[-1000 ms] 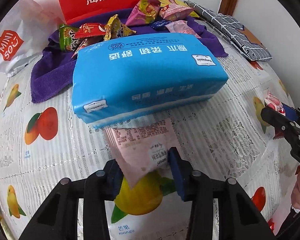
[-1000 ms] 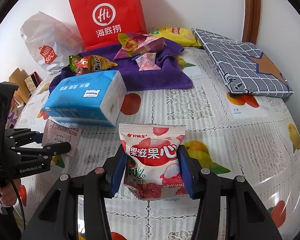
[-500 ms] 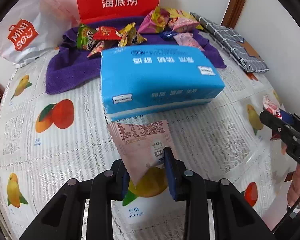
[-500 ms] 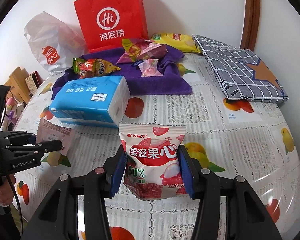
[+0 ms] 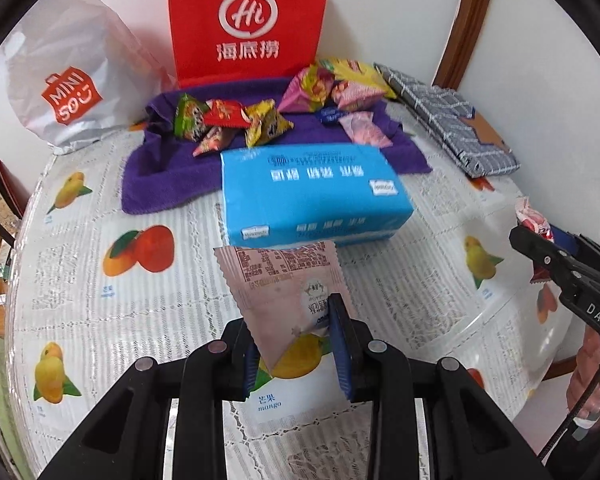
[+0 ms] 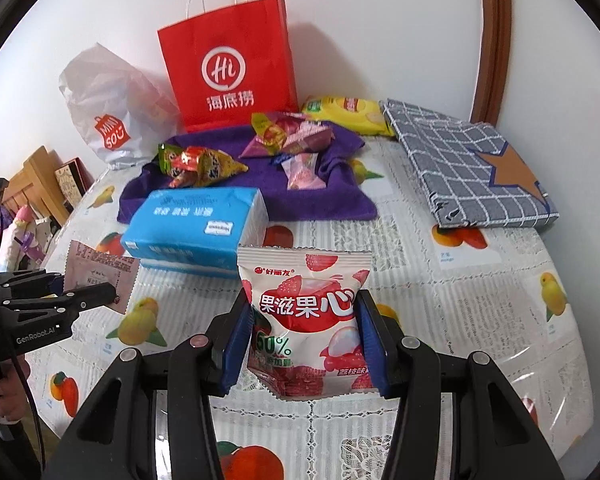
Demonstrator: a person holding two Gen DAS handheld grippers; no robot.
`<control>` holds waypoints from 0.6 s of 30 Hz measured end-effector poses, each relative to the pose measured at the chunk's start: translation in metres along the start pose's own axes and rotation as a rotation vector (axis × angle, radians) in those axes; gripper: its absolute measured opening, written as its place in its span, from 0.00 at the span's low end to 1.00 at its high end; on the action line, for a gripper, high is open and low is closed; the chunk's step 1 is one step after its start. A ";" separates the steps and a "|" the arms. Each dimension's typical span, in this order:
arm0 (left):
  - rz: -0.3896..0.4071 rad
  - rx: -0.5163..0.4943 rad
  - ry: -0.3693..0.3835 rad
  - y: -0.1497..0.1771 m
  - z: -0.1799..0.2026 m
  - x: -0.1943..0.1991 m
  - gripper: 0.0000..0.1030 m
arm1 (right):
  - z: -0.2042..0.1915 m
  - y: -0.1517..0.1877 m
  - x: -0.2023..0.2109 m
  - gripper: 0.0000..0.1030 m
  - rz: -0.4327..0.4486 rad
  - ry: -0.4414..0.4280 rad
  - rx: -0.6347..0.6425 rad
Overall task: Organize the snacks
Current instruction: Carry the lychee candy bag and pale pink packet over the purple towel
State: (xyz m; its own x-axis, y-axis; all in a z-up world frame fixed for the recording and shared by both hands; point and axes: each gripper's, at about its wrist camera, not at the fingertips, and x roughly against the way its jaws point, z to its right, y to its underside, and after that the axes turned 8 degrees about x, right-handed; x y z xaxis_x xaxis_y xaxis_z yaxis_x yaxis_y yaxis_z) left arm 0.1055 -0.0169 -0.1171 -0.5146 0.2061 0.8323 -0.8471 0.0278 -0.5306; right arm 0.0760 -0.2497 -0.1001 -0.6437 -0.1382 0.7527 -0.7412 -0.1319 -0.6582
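My left gripper is shut on a pale pink snack packet and holds it above the table, near the front of the blue tissue pack. The packet also shows in the right wrist view. My right gripper is shut on a white and red lychee gummy bag, held above the table. A purple towel at the back carries two heaps of small snack packets, one on the left and one on the right.
A red paper bag and a white Miniso bag stand against the back wall. A grey checked folder lies at the right, a yellow snack bag beside it. The fruit-print tablecloth covers the table.
My left gripper has closed on the pink packet and lifted it back from the tissue pack. My right gripper has risen and pulled back a little, still holding the gummy bag.
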 end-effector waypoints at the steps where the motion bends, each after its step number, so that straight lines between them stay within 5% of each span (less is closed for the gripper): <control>1: 0.009 0.003 0.005 -0.001 0.000 0.004 0.28 | -0.001 -0.002 0.003 0.48 0.008 0.001 0.001; 18: 0.144 0.032 -0.023 -0.036 0.003 0.061 0.28 | -0.012 -0.045 0.030 0.48 0.095 -0.015 0.023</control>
State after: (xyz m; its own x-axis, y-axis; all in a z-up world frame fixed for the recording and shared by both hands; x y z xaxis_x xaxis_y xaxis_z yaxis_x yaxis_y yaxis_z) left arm 0.1048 -0.0083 -0.0469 -0.6340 0.1830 0.7514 -0.7678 -0.0322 -0.6399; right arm 0.0876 -0.2360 -0.0481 -0.7080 -0.1662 0.6864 -0.6720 -0.1403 -0.7271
